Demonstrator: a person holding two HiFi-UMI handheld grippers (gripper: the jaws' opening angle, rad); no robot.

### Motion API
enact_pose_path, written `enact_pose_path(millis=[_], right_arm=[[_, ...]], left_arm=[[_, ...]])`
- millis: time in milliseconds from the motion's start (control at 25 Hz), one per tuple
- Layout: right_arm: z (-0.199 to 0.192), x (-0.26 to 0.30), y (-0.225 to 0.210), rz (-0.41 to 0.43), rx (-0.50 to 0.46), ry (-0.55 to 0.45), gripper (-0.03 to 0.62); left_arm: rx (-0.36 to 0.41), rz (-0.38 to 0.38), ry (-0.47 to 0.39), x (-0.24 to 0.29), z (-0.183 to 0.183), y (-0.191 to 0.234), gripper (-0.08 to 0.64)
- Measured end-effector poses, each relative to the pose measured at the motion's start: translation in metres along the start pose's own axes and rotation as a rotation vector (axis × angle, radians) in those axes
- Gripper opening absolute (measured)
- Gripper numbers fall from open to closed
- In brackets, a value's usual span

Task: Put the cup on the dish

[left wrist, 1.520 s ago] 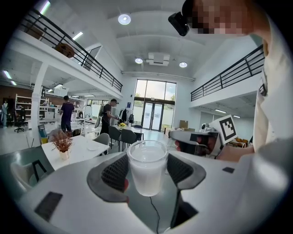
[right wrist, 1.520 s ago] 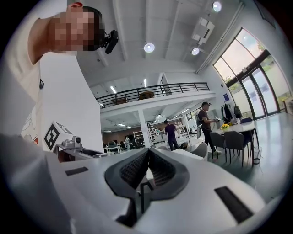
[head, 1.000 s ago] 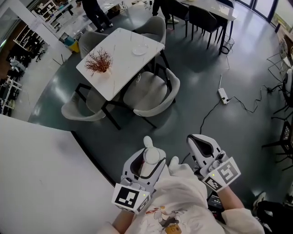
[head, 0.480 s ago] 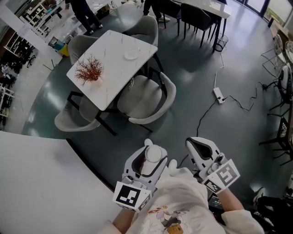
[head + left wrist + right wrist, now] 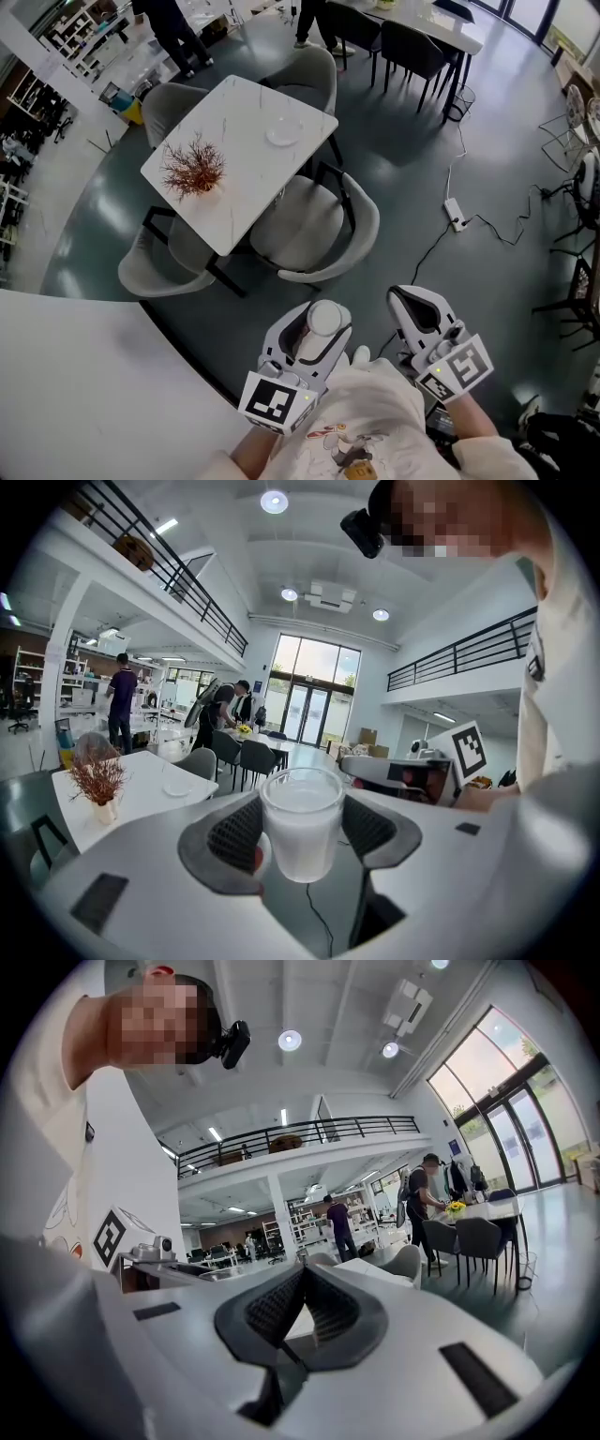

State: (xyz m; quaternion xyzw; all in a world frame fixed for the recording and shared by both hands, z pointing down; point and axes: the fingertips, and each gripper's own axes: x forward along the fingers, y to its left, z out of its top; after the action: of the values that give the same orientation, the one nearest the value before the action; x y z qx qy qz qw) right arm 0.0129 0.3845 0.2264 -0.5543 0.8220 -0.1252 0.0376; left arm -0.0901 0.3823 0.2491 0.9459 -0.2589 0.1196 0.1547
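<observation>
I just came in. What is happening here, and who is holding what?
A person carries a frosted cup, clamped upright in the left hand-held gripper. The right hand-held gripper is shut and holds nothing. The dish lies on a white table some way off across the floor, and the same table bears a dried red plant. The cup is not yet on the dish.

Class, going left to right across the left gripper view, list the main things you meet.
Dried reddish plant in a small pale vase → shallow clear dish → frosted white cup → right gripper
</observation>
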Motion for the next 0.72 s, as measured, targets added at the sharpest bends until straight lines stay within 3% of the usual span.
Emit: enact_pose_path(millis=[720], right_arm=[[0.009,0.123,0.014,-0.088,-0.012,0.022,0.005]], left_arm=[[-0.025,-0.063,-0.01,-0.005,0.022,0.133,0.268]])
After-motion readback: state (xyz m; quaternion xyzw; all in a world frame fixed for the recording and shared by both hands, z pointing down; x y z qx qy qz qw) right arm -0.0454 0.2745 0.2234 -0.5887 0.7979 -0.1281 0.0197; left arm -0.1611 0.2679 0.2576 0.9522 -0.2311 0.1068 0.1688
